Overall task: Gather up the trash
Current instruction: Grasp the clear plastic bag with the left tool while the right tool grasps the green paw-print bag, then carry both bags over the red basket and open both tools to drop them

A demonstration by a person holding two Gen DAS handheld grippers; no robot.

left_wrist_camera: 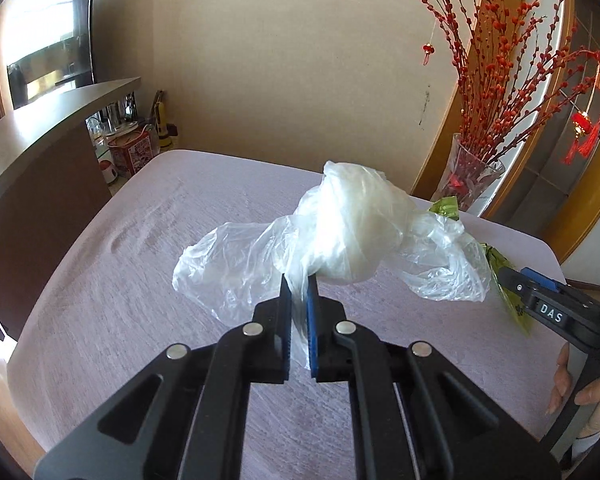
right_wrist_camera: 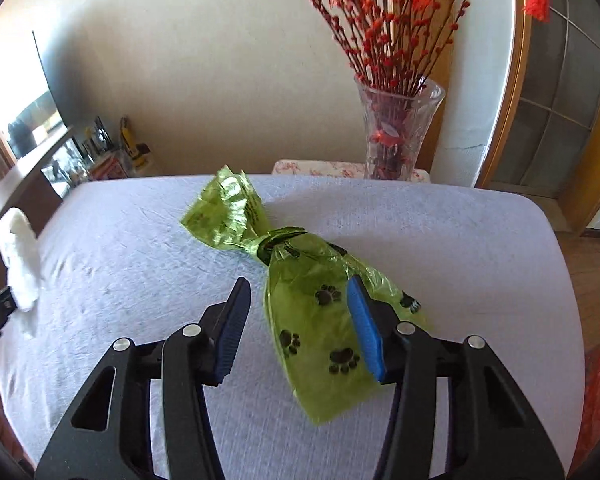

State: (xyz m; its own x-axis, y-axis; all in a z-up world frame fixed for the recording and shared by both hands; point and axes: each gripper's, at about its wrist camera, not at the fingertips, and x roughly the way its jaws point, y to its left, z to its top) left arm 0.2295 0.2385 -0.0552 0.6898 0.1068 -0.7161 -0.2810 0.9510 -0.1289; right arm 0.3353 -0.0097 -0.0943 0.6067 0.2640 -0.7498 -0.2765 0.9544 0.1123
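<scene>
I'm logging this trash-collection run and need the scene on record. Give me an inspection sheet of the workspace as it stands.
Surface: pale cloth-covered table.
Job's things: crumpled clear plastic bag; knotted green plastic bag with paw prints lying on the table.
Clutter: nothing seen on the table.
Grippers: left gripper shut on the clear bag; right gripper open, fingers straddling the green bag.
Cables: nothing seen.
Surroundings: glass vase of red-budded branches, dark wooden counter, beige wall.
</scene>
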